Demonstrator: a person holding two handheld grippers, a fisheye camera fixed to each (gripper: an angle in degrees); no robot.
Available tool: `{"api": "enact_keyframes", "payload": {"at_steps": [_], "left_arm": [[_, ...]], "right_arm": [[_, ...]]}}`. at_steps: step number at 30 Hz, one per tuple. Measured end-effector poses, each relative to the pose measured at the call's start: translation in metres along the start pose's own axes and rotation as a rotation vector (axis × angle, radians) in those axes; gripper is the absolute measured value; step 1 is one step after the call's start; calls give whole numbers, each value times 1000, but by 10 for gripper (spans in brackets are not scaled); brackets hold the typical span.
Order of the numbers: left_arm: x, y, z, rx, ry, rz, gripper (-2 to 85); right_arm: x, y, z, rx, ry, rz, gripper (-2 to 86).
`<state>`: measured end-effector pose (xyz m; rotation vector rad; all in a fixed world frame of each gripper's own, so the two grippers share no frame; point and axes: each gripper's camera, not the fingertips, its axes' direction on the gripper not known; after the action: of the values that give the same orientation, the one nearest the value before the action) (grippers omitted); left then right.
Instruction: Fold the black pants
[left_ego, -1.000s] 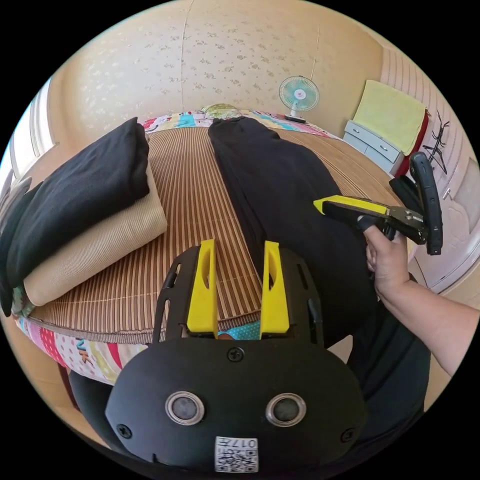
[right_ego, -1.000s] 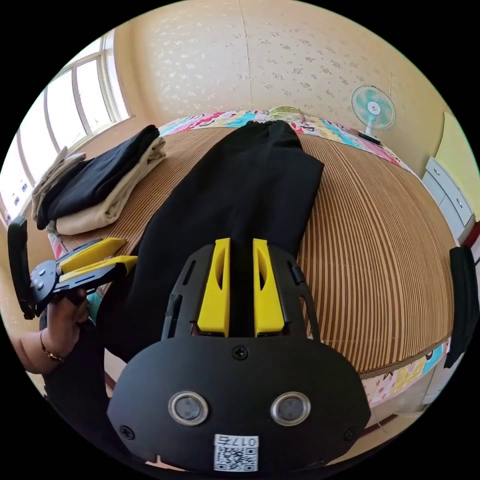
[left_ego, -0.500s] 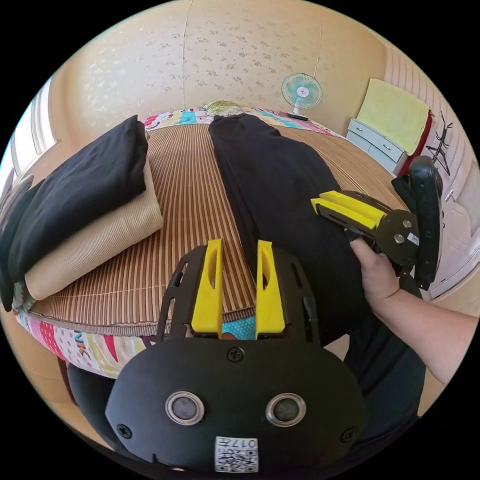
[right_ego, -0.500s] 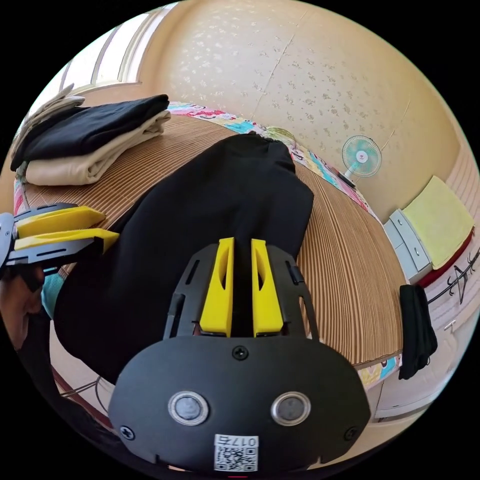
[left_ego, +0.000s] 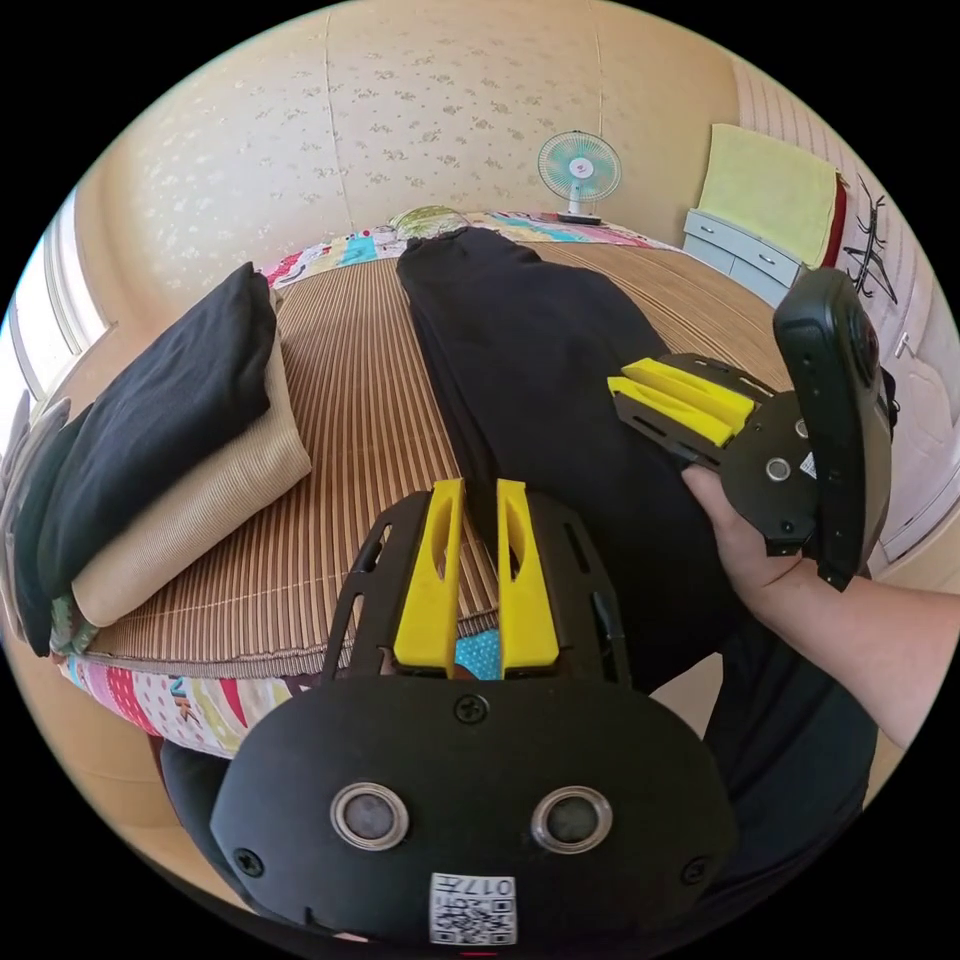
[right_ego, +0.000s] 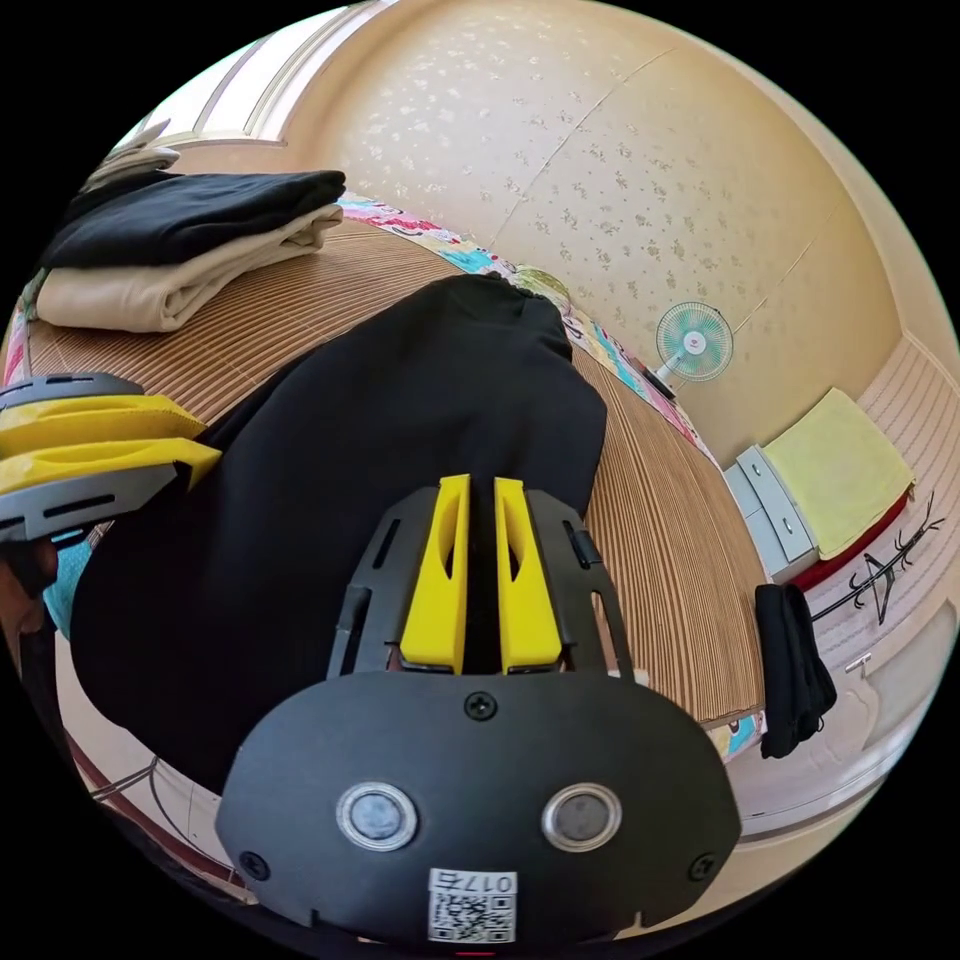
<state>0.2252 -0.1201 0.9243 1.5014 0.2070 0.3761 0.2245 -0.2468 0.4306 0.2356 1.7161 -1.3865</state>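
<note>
Black pants (left_ego: 540, 370) lie lengthwise on mat (left_ego: 370, 400) — both grippers hover.

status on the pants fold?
Left gripper nearly shut, gripping nothing. Right gripper shut on black pants, laid lengthwise on mat. Folded clothes stack lies apart.

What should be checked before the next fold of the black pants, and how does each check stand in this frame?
1. Black pants lie lengthwise on the striped mat, near end hanging over the bed edge: ok.
2. Right gripper over the pants' near end; whether its nearly closed jaws pinch cloth: cannot tell.
3. Left gripper at the pants' left edge, jaws narrowly apart, with no cloth between them: not ok for lifting.
4. Folded stack lies apart from the pants: ok.
5. Mat to the right of the pants is bare: ok.
</note>
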Motion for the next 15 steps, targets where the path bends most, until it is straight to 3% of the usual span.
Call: {"api": "enact_keyframes", "payload": {"at_steps": [15], "left_arm": [[-50,-7,13,6,-22,24,63]], "right_arm": [[13,28,27,10,69,-30,51]]}}
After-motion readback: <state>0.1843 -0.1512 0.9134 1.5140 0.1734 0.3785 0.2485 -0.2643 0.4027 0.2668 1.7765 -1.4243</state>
